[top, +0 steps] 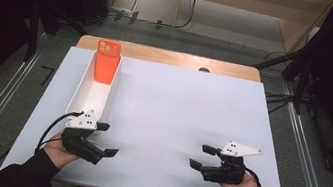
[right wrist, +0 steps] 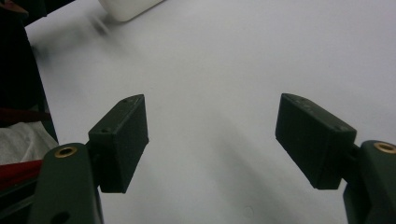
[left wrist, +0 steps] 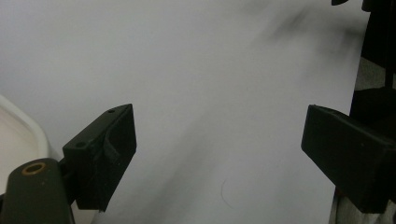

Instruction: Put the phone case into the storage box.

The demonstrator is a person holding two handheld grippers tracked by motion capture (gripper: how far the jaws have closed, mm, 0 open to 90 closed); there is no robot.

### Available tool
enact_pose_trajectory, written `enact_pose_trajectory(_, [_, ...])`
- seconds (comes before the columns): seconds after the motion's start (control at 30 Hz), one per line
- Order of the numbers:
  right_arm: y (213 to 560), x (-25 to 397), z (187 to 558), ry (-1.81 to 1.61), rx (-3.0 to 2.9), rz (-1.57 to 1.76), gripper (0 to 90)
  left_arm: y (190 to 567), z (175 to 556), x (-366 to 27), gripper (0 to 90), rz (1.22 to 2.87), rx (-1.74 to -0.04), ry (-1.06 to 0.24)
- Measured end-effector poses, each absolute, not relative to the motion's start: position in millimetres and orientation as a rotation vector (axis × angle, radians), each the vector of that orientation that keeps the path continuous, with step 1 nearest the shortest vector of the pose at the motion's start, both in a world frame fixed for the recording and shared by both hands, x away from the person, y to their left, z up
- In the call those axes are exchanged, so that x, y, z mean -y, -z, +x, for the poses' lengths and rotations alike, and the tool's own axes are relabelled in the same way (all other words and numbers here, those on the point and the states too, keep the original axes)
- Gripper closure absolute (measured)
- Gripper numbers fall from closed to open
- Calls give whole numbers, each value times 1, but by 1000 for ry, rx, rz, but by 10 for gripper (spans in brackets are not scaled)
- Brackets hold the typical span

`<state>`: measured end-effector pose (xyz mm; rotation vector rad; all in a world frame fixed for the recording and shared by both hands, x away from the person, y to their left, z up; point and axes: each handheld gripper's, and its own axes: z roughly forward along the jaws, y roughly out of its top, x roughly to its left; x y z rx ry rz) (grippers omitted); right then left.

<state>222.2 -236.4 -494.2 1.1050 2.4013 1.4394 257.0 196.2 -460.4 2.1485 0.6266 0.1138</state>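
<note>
Left gripper [top: 105, 139]: held in the person's left hand [top: 60, 150] at the near left of the white table sheet [top: 176, 115], just beside the near end of the white tray [top: 84, 91]. Jaws point toward the table's middle and stand wide apart — nothing between them; the left gripper view shows bare sheet in the gap [left wrist: 219, 154] and the tray's rounded corner at its left edge.

Right gripper [top: 201, 156]: held in the right hand [top: 241, 186] at the near right, jaws directed toward the left gripper, also spread wide and empty [right wrist: 212, 140].

Both forearms enter from the near edge, hands low over the sheet, well apart from each other.

Orange phone [top: 107, 61]: stands tilted at the tray's far end — top leaning on the far wall, well apart from both grippers
</note>
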Motion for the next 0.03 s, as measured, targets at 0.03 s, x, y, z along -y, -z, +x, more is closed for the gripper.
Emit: enact_pose_trajectory(0.03, [494, 236, 222, -1438, -2402, 1106, 241, 460, 257, -196, 103, 2148, -626, -114])
